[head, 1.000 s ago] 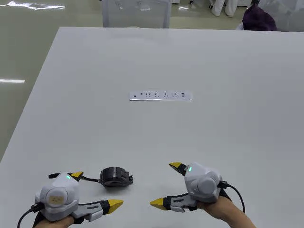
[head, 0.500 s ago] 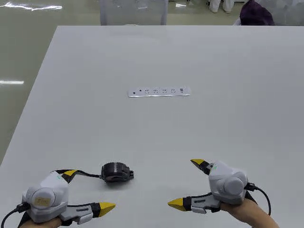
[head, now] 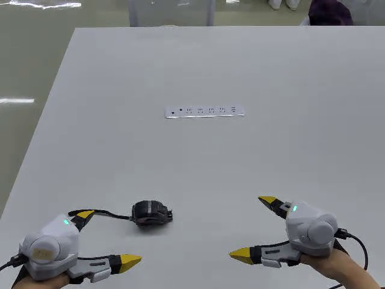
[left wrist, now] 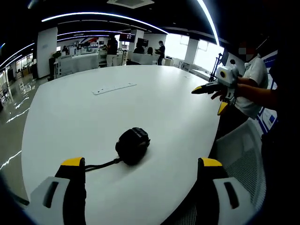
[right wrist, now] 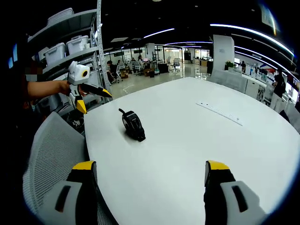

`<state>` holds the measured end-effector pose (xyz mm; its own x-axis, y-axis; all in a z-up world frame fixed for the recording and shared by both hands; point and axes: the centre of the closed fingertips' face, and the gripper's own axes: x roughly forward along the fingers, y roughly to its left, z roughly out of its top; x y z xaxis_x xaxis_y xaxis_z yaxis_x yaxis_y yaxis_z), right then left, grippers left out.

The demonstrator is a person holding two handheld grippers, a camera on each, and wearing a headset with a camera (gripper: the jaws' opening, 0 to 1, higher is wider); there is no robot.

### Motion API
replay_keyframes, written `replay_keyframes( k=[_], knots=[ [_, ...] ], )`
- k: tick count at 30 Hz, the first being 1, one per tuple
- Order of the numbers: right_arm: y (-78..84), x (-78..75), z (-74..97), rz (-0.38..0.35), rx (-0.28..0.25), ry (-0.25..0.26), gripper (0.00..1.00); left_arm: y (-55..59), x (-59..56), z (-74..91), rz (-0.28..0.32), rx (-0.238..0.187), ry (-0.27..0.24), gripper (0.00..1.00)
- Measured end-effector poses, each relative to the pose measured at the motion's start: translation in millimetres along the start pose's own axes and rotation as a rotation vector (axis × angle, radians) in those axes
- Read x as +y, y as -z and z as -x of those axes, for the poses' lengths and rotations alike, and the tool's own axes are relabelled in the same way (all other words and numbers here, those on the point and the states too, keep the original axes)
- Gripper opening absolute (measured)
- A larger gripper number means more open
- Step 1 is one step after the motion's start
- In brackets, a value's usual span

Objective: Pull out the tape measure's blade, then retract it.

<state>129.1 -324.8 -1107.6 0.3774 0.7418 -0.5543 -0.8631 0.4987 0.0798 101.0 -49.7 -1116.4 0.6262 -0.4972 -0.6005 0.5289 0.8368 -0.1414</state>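
Tape measure (head: 151, 212) lay on the white bench (head: 210, 162) near its front edge, with neither gripper touching the case. It sat just ahead of the left gripper (head: 107, 237), close to the farther of that gripper's two yellow-tipped jaws, and well apart from the right gripper (head: 254, 227).

A thin black strap (head: 111, 213) ran from the case along the bench toward the tip of that farther left jaw. It seemed to end right at the tip, though contact could not be made out. In the left gripper view the case sat between the lines of the two jaws, a little ahead of their tips, with the strap trailing toward the left-hand jaw.

The left jaws stood wide apart and held nothing. The right jaws were wide apart too and empty, pointed across the bench toward the tape measure. In the right gripper view the tape measure lay well ahead of the tips, nearer the left-hand jaw's line, with the left gripper beyond it.

A white power strip (head: 205, 111) lay flat near the bench's middle, well beyond the tape measure. A grey mesh chair (right wrist: 51, 154) stood at the bench edge.
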Motion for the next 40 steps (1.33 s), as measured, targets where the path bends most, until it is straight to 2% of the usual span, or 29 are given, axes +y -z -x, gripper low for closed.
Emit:
replay_keyframes(
  k=[6,13,18,40],
  knots=[
    [-3.1,-4.2,3.2,0.014,-0.002,0.010,0.97,3.8,4.5,1.7,0.008,0.021,-0.006,0.99],
    [-4.5,-7.6,4.3,0.029,0.006,0.008,0.97,2.7,6.5,2.9,0.024,0.012,-0.012,0.99],
    [-3.2,-9.1,4.2,0.036,0.013,0.005,0.97,-2.8,8.0,2.3,0.034,-0.006,-0.019,0.99],
    [-2.3,-4.0,2.6,0.043,0.021,-0.006,0.97,-9.1,5.9,-0.4,0.006,-0.011,-0.017,0.99]
  ],
)
